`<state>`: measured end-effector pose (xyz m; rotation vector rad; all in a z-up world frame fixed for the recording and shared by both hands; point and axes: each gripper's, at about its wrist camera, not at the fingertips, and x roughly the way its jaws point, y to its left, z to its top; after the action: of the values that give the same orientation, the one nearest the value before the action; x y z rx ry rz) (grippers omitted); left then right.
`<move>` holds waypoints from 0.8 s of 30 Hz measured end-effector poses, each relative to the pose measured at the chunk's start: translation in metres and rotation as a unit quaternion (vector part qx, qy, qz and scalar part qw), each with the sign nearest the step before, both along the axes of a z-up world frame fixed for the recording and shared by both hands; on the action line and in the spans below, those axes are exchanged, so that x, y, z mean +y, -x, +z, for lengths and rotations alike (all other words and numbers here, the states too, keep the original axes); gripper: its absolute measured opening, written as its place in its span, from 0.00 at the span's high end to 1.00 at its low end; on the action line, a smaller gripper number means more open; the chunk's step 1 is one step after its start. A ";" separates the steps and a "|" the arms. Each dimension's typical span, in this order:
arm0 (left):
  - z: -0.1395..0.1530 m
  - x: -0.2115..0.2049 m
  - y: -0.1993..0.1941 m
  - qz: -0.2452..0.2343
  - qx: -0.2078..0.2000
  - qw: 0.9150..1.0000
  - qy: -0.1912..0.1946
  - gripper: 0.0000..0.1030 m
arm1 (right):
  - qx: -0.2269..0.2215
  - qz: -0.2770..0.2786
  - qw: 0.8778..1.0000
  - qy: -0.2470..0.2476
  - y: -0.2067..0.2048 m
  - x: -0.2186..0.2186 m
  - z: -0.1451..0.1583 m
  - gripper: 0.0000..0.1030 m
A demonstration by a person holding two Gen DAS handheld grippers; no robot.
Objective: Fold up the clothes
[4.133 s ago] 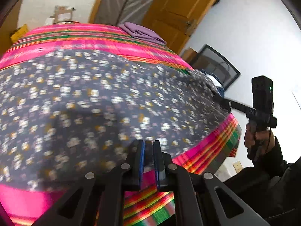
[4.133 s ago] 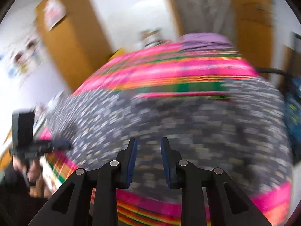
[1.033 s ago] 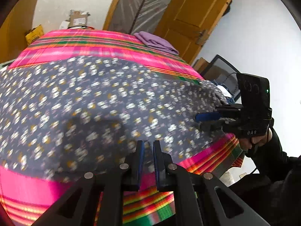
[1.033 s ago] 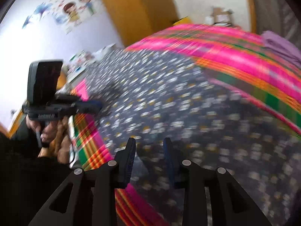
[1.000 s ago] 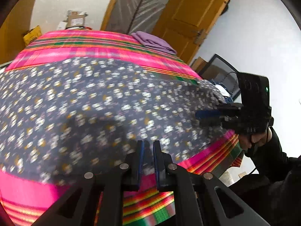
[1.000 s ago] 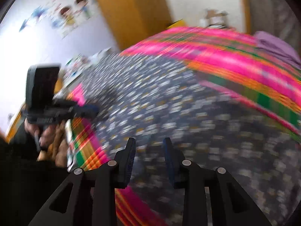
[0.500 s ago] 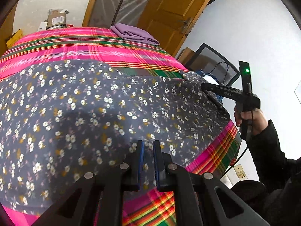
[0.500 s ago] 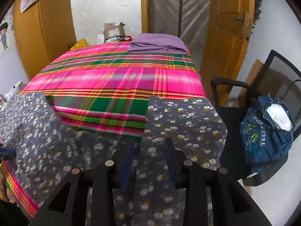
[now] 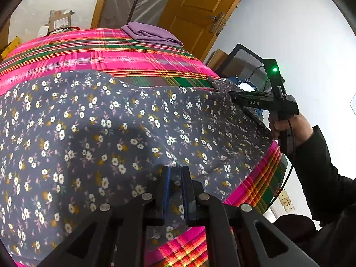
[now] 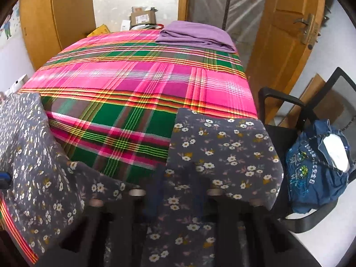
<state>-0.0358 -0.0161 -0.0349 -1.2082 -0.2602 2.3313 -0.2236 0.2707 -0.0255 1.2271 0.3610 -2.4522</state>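
Note:
A grey floral garment [image 9: 111, 133] lies spread over the near half of a table covered in pink and green plaid cloth [image 9: 111, 51]. At the garment's near edge my left gripper [image 9: 175, 178] is shut on a fold of it, with fabric showing between the blue pads. In the left wrist view my right gripper [image 9: 231, 94], held by a hand in a dark sleeve, bites the garment's far right corner. In its own view the right gripper [image 10: 176, 184] is mostly buried under the floral garment [image 10: 222, 151]. Its jaws are closing with cloth between them.
A folded purple cloth [image 10: 195, 33] sits at the table's far end. Right of the table stands a black chair [image 10: 289, 102] with a blue denim bag [image 10: 316, 173] on it. Behind are a wooden door [image 10: 287, 33] and a cardboard box [image 10: 143, 17].
My right gripper swung from facing across the garment to its right corner, and cloth now covers its fingers. The left gripper has shifted along the near edge and still grips fabric.

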 end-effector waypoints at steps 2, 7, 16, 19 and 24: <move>0.000 0.002 0.001 -0.002 -0.001 1.000 0.000 0.91 | 0.001 -0.004 1.000 0.004 0.000 0.003 0.001 0.95; -0.001 0.005 0.002 -0.005 -0.002 1.000 0.001 0.91 | 0.019 -0.020 0.999 0.046 -0.004 0.021 0.012 0.95; 0.000 0.007 0.005 -0.008 -0.003 1.000 0.000 0.91 | 0.069 -0.093 0.986 0.118 -0.026 0.079 0.041 0.95; 0.000 0.010 0.005 -0.012 -0.004 1.000 -0.001 0.91 | 0.085 -0.134 0.975 0.157 -0.045 0.111 0.049 0.95; 0.000 0.018 0.005 -0.029 -0.005 1.000 0.001 0.91 | 0.082 -0.225 0.950 0.200 -0.079 0.164 0.036 0.95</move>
<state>-0.0408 0.0021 -0.0354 -1.2135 -0.2235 2.2767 -0.1442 0.4345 0.0102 1.0123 -0.4101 -2.8207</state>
